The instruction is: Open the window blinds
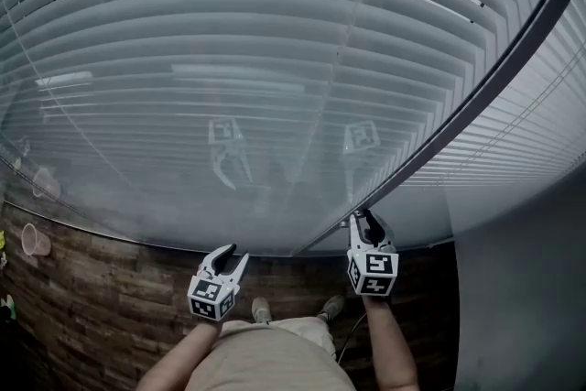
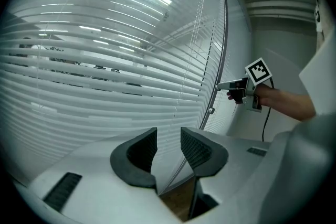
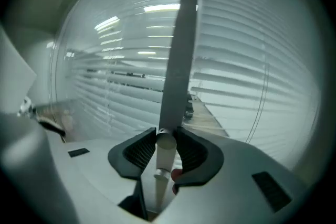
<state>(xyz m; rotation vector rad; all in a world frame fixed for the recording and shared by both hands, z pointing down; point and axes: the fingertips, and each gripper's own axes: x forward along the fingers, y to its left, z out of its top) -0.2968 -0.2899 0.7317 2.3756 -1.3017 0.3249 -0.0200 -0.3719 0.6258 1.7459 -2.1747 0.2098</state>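
Blinds [image 1: 229, 59]: fill the far side of the scene behind glass and run from far left to a dark frame post [image 1: 476, 96] on the right. A second panel lies right of the post. The slats are horizontal and lowered. Thin gaps show between them in both gripper views, so I judge them partly tilted, not fully open.

Right gripper [image 1: 364, 220]: at the foot of the post, jaws narrow and clamped on the white wand [image 3: 166, 150]. The wand's round end sits squarely between the pads.

Left gripper [image 2: 169, 139]: near, left of the right one and well short of the glass. Its jaws stand moderately apart with nothing between them, and it looks idle.

Step in hand (judgement): turning the wand to tilt the slats. The grip is made, but the slats are not yet flat.

Next move calls for:
- rolling the right wrist about the wand's own axis, not pulling on it
- firm pad pressure, since a smooth round rod is likely to slip
- letting go and re-gripping if the wrist runs out of turn
- watching the slat gaps widen as the check
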